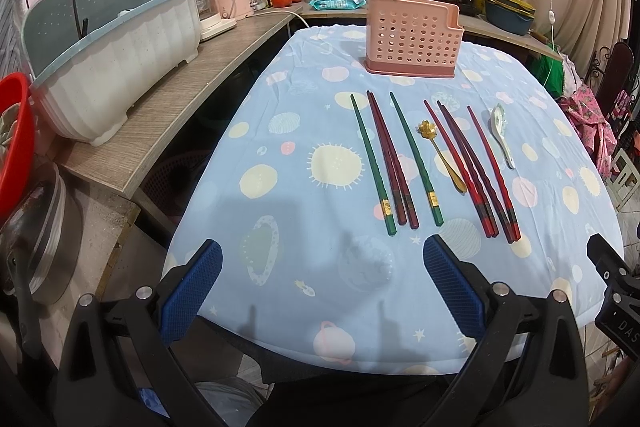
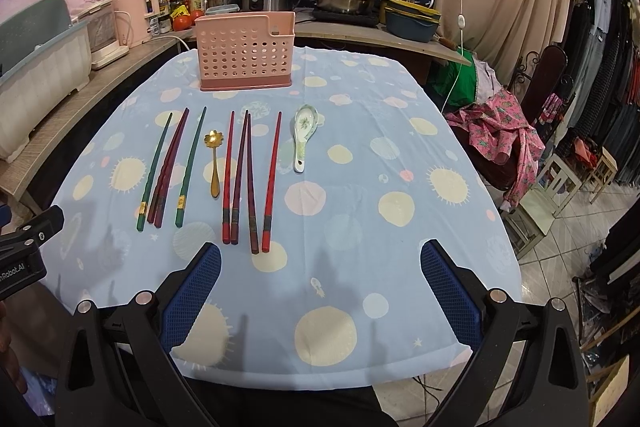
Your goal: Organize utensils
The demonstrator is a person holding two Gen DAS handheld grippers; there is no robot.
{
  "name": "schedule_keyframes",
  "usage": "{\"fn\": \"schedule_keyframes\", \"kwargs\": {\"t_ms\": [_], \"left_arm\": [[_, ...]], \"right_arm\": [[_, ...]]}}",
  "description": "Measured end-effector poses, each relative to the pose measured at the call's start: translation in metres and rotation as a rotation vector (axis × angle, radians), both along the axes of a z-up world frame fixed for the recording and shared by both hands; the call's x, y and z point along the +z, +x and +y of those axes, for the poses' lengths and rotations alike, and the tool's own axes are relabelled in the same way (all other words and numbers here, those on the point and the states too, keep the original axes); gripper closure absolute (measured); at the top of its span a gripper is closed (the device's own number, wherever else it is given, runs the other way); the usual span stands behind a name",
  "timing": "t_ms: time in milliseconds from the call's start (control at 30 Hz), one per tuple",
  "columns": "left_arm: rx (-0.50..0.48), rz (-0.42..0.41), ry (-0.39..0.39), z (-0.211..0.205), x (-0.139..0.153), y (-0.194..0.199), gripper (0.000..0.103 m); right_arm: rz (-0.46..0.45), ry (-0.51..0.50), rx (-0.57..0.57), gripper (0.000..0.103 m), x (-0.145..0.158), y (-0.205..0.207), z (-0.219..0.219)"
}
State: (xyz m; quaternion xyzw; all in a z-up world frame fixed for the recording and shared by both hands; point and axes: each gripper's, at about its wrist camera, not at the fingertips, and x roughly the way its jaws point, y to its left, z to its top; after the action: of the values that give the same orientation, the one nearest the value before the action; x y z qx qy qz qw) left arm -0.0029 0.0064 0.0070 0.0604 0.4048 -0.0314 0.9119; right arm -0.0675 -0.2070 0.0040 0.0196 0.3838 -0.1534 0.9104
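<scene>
Left gripper (image 1: pixel 322 285) released over near table edge, right gripper (image 2: pixel 320 285) likewise spread, chopsticks (image 2: pixel 248 179) and spoons mid-tablecloth (image 2: pixel 400 267), pink holder (image 2: pixel 246 51) beyond, dish rack (image 1: pixel 116 67) mainly in left view, clothes rack (image 2: pixel 608 87) only in right view.

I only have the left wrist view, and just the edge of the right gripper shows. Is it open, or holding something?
Observer: The right gripper is open and empty, over the near end of the table.
Operator: What is nearest its fingers?
Observer: The butt end of the rightmost red chopstick lies just beyond its left finger.
Operator: Anything off to its right?
Observer: A row of hanging clothes beyond the chair.
</scene>
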Motion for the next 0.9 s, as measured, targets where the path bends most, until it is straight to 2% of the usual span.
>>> {"fn": "schedule_keyframes", "kwargs": {"t_ms": [900], "left_arm": [[-0.001,0.0,-0.001,0.0004,-0.0001,0.0001,0.007]], "right_arm": [[0.0,0.002,0.0,0.007,0.0002,-0.0007,-0.0017]]}}
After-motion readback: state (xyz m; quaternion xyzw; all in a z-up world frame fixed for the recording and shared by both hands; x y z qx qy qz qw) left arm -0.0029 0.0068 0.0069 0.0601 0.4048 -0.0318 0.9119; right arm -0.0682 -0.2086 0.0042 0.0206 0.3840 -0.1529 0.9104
